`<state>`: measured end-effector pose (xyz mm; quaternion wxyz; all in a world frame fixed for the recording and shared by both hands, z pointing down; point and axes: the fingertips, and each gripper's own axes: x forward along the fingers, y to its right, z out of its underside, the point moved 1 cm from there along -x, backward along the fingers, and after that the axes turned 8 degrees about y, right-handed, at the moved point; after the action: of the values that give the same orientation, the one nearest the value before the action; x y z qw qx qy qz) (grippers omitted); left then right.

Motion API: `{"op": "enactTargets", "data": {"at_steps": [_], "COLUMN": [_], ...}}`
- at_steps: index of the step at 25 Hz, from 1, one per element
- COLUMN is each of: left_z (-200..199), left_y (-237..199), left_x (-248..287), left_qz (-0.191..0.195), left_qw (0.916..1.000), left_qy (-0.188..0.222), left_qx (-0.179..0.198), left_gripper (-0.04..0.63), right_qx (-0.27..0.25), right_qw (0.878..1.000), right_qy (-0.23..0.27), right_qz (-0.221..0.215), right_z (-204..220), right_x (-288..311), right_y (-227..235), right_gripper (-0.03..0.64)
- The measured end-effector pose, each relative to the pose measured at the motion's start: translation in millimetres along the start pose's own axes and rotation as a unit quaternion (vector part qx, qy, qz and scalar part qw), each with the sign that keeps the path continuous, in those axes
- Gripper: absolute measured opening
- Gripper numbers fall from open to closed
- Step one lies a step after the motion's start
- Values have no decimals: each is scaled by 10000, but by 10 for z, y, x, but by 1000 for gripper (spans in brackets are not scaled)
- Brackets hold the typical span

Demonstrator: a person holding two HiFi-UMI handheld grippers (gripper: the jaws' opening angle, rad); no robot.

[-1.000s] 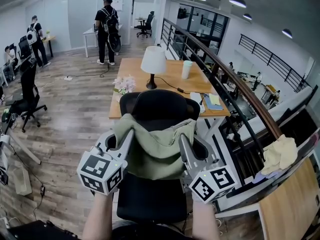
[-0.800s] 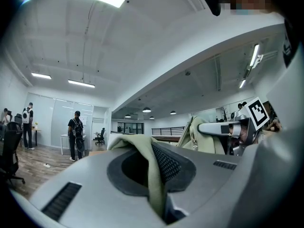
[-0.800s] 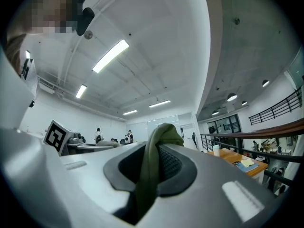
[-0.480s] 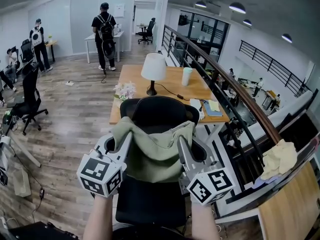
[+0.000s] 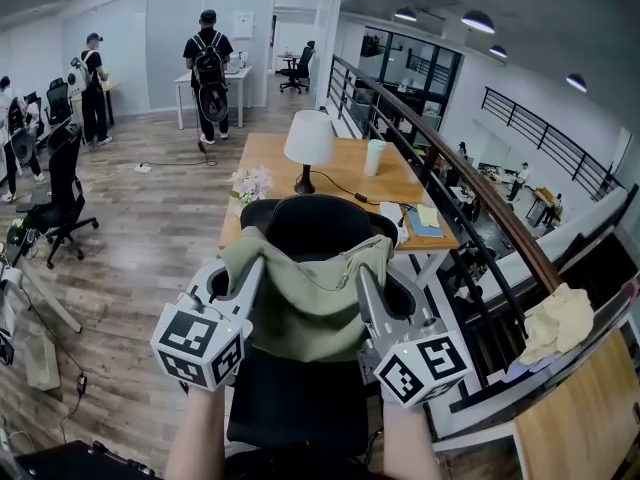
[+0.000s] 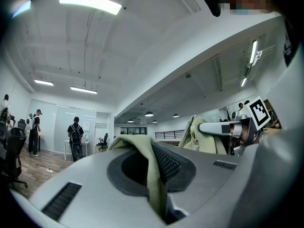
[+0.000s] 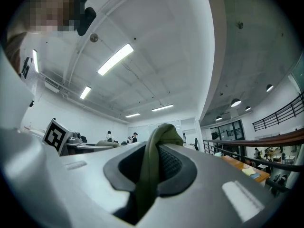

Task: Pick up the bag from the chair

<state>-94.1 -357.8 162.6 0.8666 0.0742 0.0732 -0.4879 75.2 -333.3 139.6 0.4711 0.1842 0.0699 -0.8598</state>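
Observation:
An olive-green fabric bag (image 5: 312, 303) hangs in the air above the seat of a black office chair (image 5: 300, 398), stretched between my two grippers. My left gripper (image 5: 256, 264) is shut on the bag's left top corner; in the left gripper view the green cloth (image 6: 151, 172) is pinched between the jaws. My right gripper (image 5: 366, 273) is shut on the right top corner, and in the right gripper view a fold of the bag (image 7: 151, 170) runs up between its jaws. The zipper edge (image 5: 345, 263) sags between the two grips.
Behind the chair stands a wooden desk (image 5: 340, 173) with a white lamp (image 5: 309, 140), a cup (image 5: 374, 155), flowers (image 5: 250, 183) and notebooks. A railing (image 5: 470, 183) runs along the right. Several people (image 5: 209, 63) stand at the far back left. Another black chair (image 5: 60, 183) is at left.
The bag and both grippers hold nearly the same place. The people in the background have shifted a little.

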Motion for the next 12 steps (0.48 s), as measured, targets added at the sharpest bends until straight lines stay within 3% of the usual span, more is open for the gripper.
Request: {"op": "enactTargets", "data": {"at_steps": [12], "left_z": [-99], "left_y": [86], "left_x": [42], "left_qz": [-53], "left_qw": [9998], "left_qy": [166], "left_qx": [117], "left_gripper": [11], "right_qx": [-145], "right_qw": [9997], "right_qy": [167], "right_qz": [-65], "right_z": [-116], "right_x": [-27], "right_y": [37], "right_gripper": [49]}}
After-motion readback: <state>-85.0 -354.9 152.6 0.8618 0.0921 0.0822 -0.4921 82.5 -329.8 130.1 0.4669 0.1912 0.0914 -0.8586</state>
